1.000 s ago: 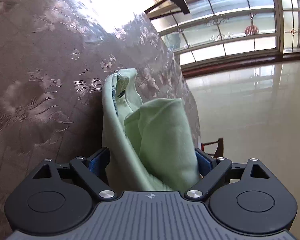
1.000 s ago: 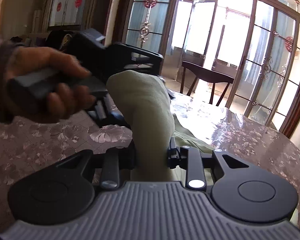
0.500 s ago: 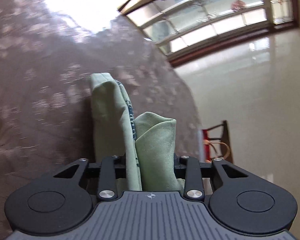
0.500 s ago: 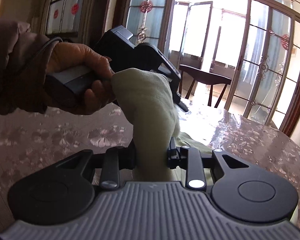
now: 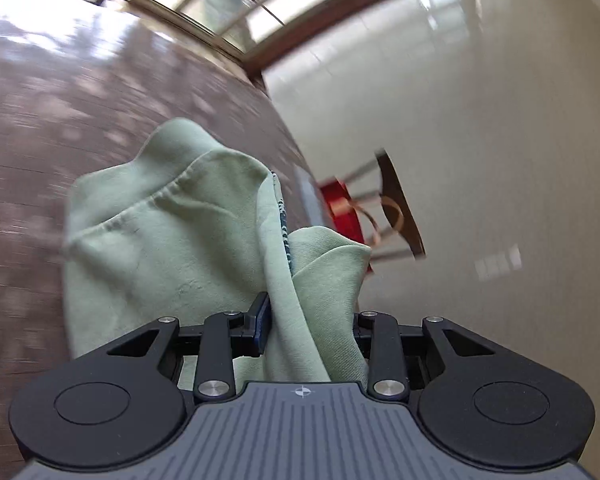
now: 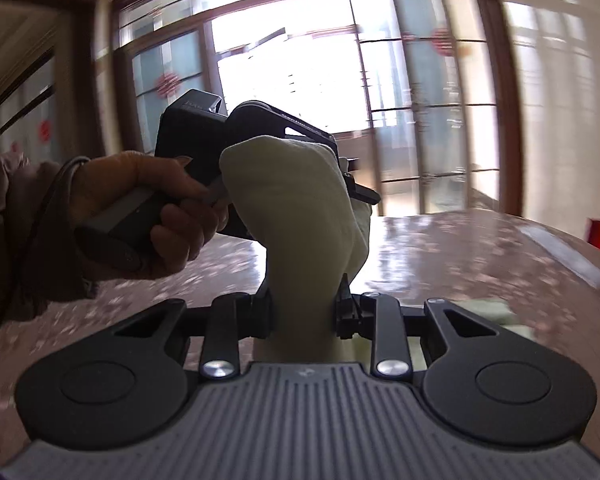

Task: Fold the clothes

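I have my left gripper (image 5: 310, 320) clenched on a bunch of the pale green garment (image 5: 172, 240), and my right gripper (image 6: 304, 314) pinches another bunch of it — the cloth rises straight ahead of both sets of fingers, lifted above the brown table (image 5: 40, 120). My left hand (image 6: 140, 208) shows just ahead of the right gripper. By my reading no neat fold is made yet — spreading, folding and laying flat all remain.

garment: our pale green top (image 5: 168, 248), soft fleece, dark patterned inner trim
state: bunched, hanging from 6 o'clock, over the table
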Tool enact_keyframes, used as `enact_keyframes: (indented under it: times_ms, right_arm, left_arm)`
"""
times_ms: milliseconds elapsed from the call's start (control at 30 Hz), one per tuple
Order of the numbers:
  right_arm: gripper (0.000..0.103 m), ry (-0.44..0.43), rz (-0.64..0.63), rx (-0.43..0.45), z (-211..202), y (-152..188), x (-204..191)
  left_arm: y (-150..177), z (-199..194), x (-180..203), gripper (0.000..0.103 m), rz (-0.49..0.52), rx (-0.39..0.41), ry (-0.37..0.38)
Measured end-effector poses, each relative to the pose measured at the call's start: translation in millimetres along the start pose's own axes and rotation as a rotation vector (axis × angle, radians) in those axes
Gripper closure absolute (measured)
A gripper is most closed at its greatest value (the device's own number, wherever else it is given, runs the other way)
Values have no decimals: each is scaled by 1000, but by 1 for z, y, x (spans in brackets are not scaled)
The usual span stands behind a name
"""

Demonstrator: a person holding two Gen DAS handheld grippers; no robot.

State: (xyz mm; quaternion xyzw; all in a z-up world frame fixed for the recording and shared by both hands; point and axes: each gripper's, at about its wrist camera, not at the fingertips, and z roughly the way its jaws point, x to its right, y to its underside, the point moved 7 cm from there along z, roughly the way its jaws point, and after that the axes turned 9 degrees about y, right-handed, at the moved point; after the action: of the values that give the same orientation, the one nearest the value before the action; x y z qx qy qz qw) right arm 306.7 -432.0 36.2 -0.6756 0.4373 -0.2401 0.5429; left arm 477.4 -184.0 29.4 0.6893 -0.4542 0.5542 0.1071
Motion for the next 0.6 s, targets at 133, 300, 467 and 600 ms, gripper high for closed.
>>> enact_keyframes:
  times_ms: [133,300,467,600]
  right_arm:
    - [73,80,164,-18,-15,17,45]
    - [72,181,445,-103,-30,76,103]
    - [51,233,773,-170,-42,121,144]
    - [40,284,700,-123,-60,106,150]
  left_arm:
    - [30,59,25,71,54,-117,3]
    - [83,109,25,57,107,-284,-32]
    - [92,104,19,32,68,-315,11]
    - [70,69,28,26,110,-251,9]
